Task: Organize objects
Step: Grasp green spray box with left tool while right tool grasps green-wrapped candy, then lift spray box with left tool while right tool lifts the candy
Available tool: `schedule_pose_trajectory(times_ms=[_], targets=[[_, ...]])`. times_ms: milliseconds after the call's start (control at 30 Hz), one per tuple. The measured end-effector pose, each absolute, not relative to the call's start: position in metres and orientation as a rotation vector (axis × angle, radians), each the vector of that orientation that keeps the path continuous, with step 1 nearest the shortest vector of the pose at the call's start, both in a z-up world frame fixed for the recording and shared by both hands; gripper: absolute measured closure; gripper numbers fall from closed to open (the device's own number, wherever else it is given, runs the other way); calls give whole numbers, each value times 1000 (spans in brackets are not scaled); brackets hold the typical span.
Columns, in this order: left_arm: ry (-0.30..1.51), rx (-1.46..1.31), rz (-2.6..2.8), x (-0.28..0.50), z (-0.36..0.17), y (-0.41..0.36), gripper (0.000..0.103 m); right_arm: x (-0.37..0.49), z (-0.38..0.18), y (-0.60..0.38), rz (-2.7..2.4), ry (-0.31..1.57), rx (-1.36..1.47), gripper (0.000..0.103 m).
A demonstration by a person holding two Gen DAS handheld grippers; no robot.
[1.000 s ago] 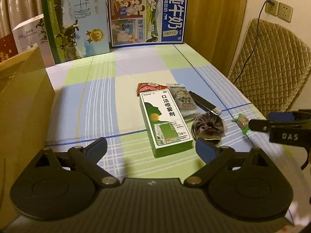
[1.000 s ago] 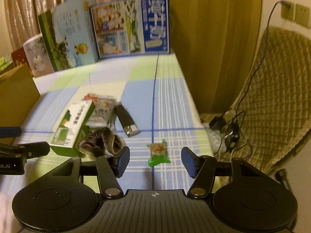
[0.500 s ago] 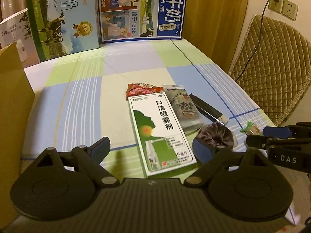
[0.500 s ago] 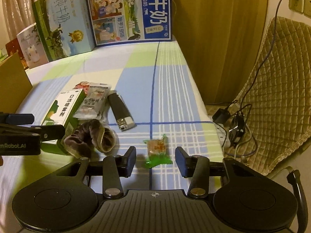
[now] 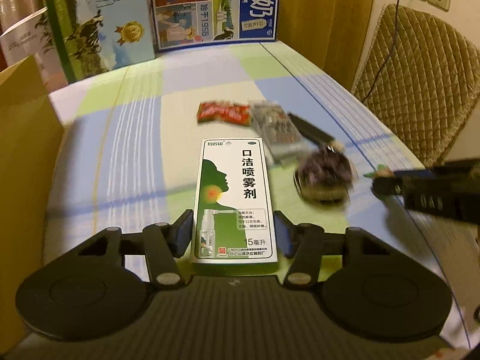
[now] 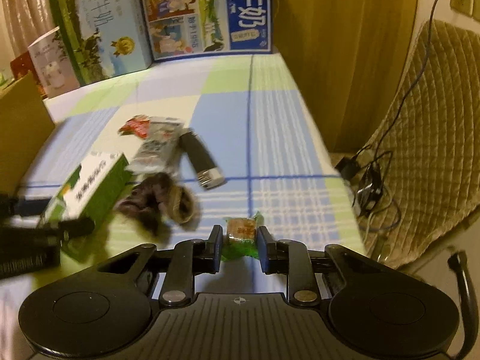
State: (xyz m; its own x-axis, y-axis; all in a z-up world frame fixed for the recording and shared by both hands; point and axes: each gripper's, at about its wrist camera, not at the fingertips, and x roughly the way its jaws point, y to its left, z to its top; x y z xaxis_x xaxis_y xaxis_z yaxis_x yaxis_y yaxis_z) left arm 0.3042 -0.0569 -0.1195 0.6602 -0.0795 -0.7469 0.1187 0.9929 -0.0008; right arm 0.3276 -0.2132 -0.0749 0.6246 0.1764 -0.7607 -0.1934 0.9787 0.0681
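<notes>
we see the left gripper (image 5: 233, 234) closed in on the near end of one green-and-white spray box (image 5: 234, 201), a blue pad at each long side; whether the pads actually press the cardboard we cannot tell. the box lies flat on the checked tablecloth (image 5: 135, 126), its long axis running straight away from the gripper toward the far end of the table, printed face up. the right gripper (image 6: 240, 247) has its fingers narrowed around one small green-wrapped candy (image 6: 241, 234), which sits between the pads near the table's right edge; contact there is also unclear. beyond the box we count one red snack packet (image 5: 223, 112), one grey packet (image 5: 277, 127) beside it, one black lighter (image 6: 202, 162) with its metal end pointing toward the near-right, and one dark furry scrunchie (image 5: 324, 177) lying between the box and the candy. two milk cartons (image 5: 99, 21) stand at the far end, and one brown cardboard box (image 5: 21, 156) sits on the left.
</notes>
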Motion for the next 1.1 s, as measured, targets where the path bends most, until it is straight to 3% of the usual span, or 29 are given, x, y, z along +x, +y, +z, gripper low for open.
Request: schedule_pose_trajectory(times_ms=[300,533,600,667,733,1033,1100], targets=[[875,76,-106,219,-114,-42,52,281,-57,-178,318,958,-12,85],[863,105,-123,200,-105,-33,52,251,-63,-159,346,946,-97,86],[859,100,-123,199,-104,-31,51,252,-65,-160,339,963,-89,81],[855,89,-123,200,-103,-30,50,254,-67,-164,323,976,-76,66],[846,81,-120,201,-102,-28,47,255,-68,-165,319,968,-76,62],[842,72,-124,212,-106,-23,43,264,-75,-155,325,969,-44,62],[841,81,-127,215,-107,-25,43,266,-75,-154,319,969,-39,69]])
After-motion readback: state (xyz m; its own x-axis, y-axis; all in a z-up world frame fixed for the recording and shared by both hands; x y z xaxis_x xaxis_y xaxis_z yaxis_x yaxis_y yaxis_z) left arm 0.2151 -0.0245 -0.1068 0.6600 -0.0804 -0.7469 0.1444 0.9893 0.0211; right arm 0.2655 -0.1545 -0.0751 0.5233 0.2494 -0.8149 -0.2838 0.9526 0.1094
